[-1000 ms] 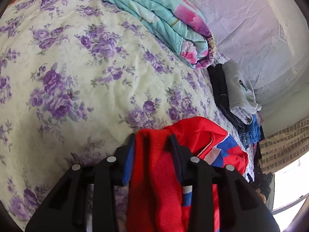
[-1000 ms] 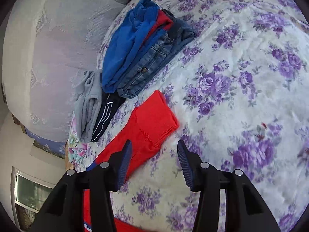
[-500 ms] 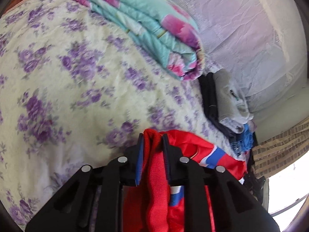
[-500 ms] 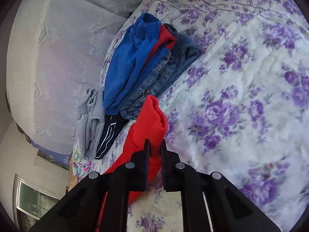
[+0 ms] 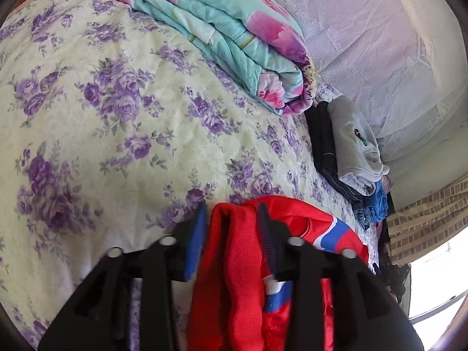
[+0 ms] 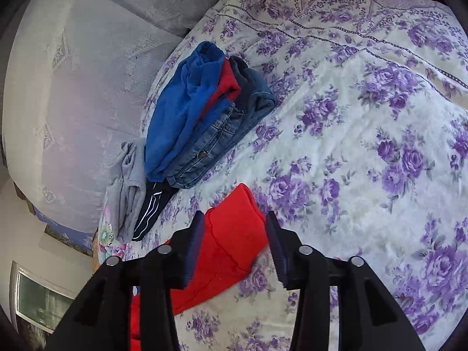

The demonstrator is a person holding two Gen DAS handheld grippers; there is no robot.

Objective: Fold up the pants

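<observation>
Red track pants point(image 5: 234, 263) with a blue and white stripe lie on the floral bed sheet point(image 5: 102, 146). In the left wrist view my left gripper point(image 5: 231, 219) is open, its jaws standing apart either side of a red ribbed cuff. In the right wrist view my right gripper point(image 6: 234, 234) is open over the other red cuff point(image 6: 231, 234), which lies flat on the sheet point(image 6: 365, 161).
A folded teal and pink quilt point(image 5: 234, 38) lies at the far side. Folded grey and black clothes point(image 5: 345, 146) sit beside it. A stack of blue clothes and jeans point(image 6: 199, 117) lies ahead of the right gripper, with grey and black clothes point(image 6: 131, 196) to its left.
Both grippers were shut on the red cuffs half a second ago and have opened. The right cuff has dropped flat onto the sheet.
</observation>
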